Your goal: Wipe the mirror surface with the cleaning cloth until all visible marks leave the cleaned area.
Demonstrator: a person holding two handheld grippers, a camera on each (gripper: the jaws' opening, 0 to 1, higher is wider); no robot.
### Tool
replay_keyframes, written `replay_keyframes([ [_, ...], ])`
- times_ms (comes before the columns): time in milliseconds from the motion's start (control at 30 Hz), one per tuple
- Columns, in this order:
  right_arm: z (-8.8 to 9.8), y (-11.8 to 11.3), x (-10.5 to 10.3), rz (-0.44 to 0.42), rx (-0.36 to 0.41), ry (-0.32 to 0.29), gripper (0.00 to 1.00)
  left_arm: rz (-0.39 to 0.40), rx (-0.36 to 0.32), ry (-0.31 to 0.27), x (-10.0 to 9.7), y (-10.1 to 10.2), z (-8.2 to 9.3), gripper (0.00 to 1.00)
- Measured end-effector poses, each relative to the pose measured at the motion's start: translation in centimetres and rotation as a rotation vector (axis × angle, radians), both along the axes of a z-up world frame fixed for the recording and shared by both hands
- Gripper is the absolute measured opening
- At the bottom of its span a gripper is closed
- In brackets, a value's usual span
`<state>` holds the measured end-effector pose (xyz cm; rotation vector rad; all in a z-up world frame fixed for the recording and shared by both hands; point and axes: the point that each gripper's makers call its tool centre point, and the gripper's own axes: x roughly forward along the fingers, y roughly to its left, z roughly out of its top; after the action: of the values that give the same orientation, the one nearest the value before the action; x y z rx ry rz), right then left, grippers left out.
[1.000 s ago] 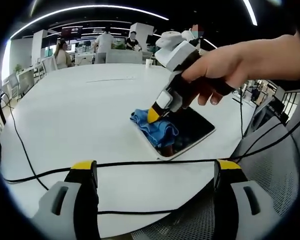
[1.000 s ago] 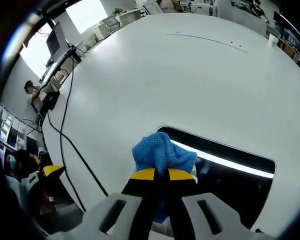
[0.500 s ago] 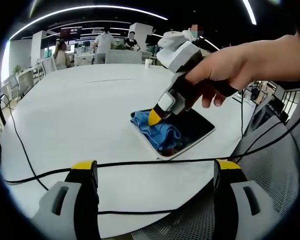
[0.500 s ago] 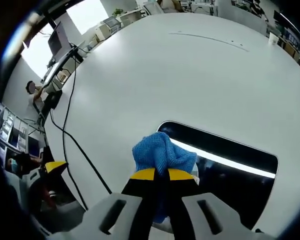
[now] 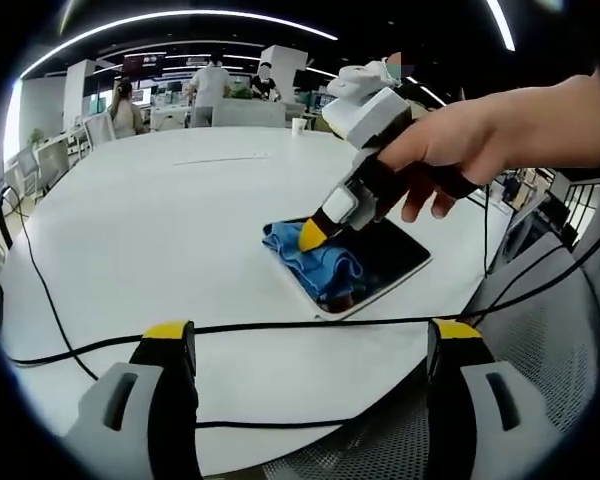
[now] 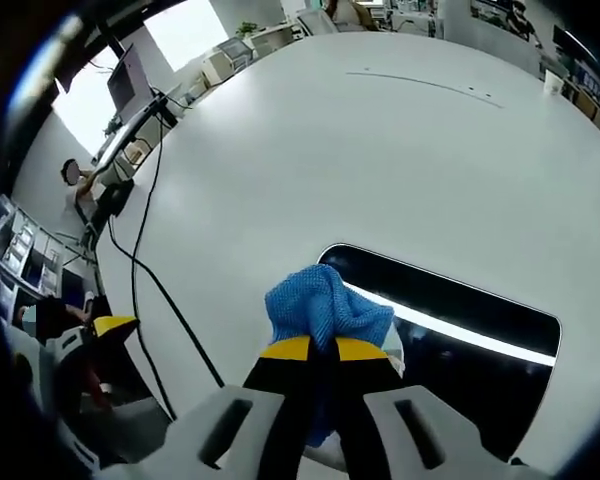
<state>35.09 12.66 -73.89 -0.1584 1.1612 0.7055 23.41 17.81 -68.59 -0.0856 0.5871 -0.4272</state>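
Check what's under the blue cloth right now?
The blue cloth, clamped in the right gripper, lies over one end of the mirror on the white table. The glass beneath it is covered, so any marks there can't be seen.

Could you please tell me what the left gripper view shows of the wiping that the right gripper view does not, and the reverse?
The left gripper view shows the person's hand holding the right claw from the side, tilted down onto the mirror, and the open left claw held back near the table edge with a black cable across it. The right gripper view looks down its shut jaws, showing a bright ceiling-light reflection in the glass. Both show the blue cloth on one end of the dark mirror on the white table.
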Motion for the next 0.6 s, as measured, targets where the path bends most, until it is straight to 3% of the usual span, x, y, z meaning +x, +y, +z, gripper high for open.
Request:
replay_keyframes([
  [333, 0.1, -1.0, 0.2, -0.003, 0.041, -0.032, 0.02, 0.007, -0.003, -0.001, 0.0, 0.1, 0.0, 0.96],
  [600, 0.1, -2.6, 0.6, -0.048, 0.057, -0.011, 0.02, 0.013, -0.004, 0.002, 0.0, 0.2, -0.1, 0.96],
])
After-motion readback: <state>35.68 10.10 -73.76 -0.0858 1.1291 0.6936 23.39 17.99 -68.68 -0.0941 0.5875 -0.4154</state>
